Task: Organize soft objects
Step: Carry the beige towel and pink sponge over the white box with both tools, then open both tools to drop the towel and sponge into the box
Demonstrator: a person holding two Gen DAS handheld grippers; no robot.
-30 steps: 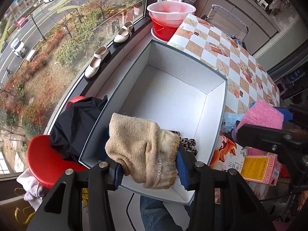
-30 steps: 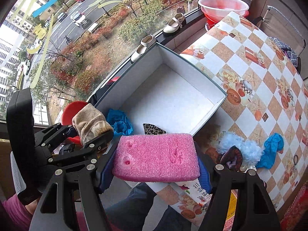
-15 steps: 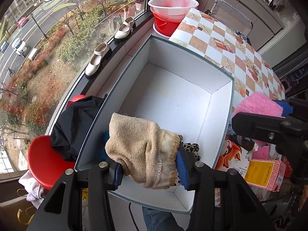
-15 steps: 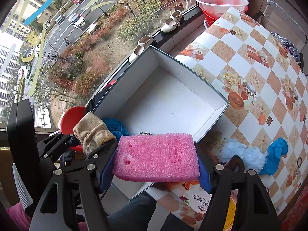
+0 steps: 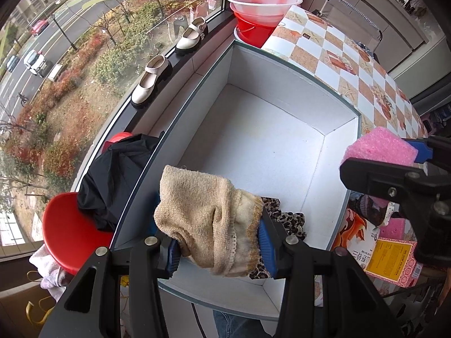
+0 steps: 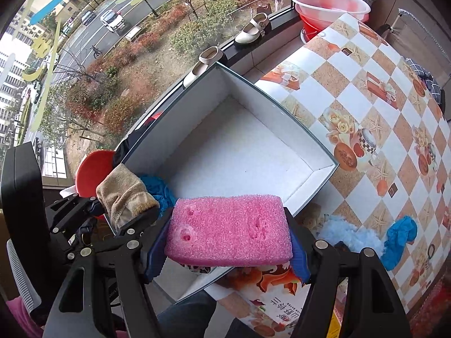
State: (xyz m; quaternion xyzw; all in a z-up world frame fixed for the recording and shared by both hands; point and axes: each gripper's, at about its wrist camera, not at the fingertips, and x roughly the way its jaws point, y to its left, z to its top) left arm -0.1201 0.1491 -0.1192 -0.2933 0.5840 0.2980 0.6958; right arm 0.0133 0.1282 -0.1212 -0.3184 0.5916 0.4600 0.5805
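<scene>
- Beige knitted sock (image 5: pixel 210 219) was clamped between the blue pads of the left gripper (image 5: pixel 217 243), held above the near end of the white box (image 5: pixel 342 152); the pads were largely covered by the fabric.
- Pink foam sponge (image 6: pixel 229 229) was clamped flat between the blue pads of the right gripper (image 6: pixel 228 249), over the near right corner of the box; its underside could not be seen.
- Leopard-print cloth (image 5: pixel 290 221) lay in the near part of the box, mostly hidden behind the sock; the right view showed only a sliver under the sponge.
- Blue crumpled item (image 6: pixel 156 190) sat in the near left corner of the box, partly masked by the sock; its kind could not be determined.
- Light blue fluffy item (image 6: pixel 352 235) and blue glove-like item (image 6: pixel 400 238) lay on the checked tablecloth (image 6: pixel 366 129) outside the box, the fluffy one partly cut off by the gripper arm.
- Printed carton (image 6: pixel 272 301) was half hidden beneath the sponge and gripper.
- Black garment (image 5: pixel 118 174) draped over a red stool (image 5: pixel 67 231) left of the box.
</scene>
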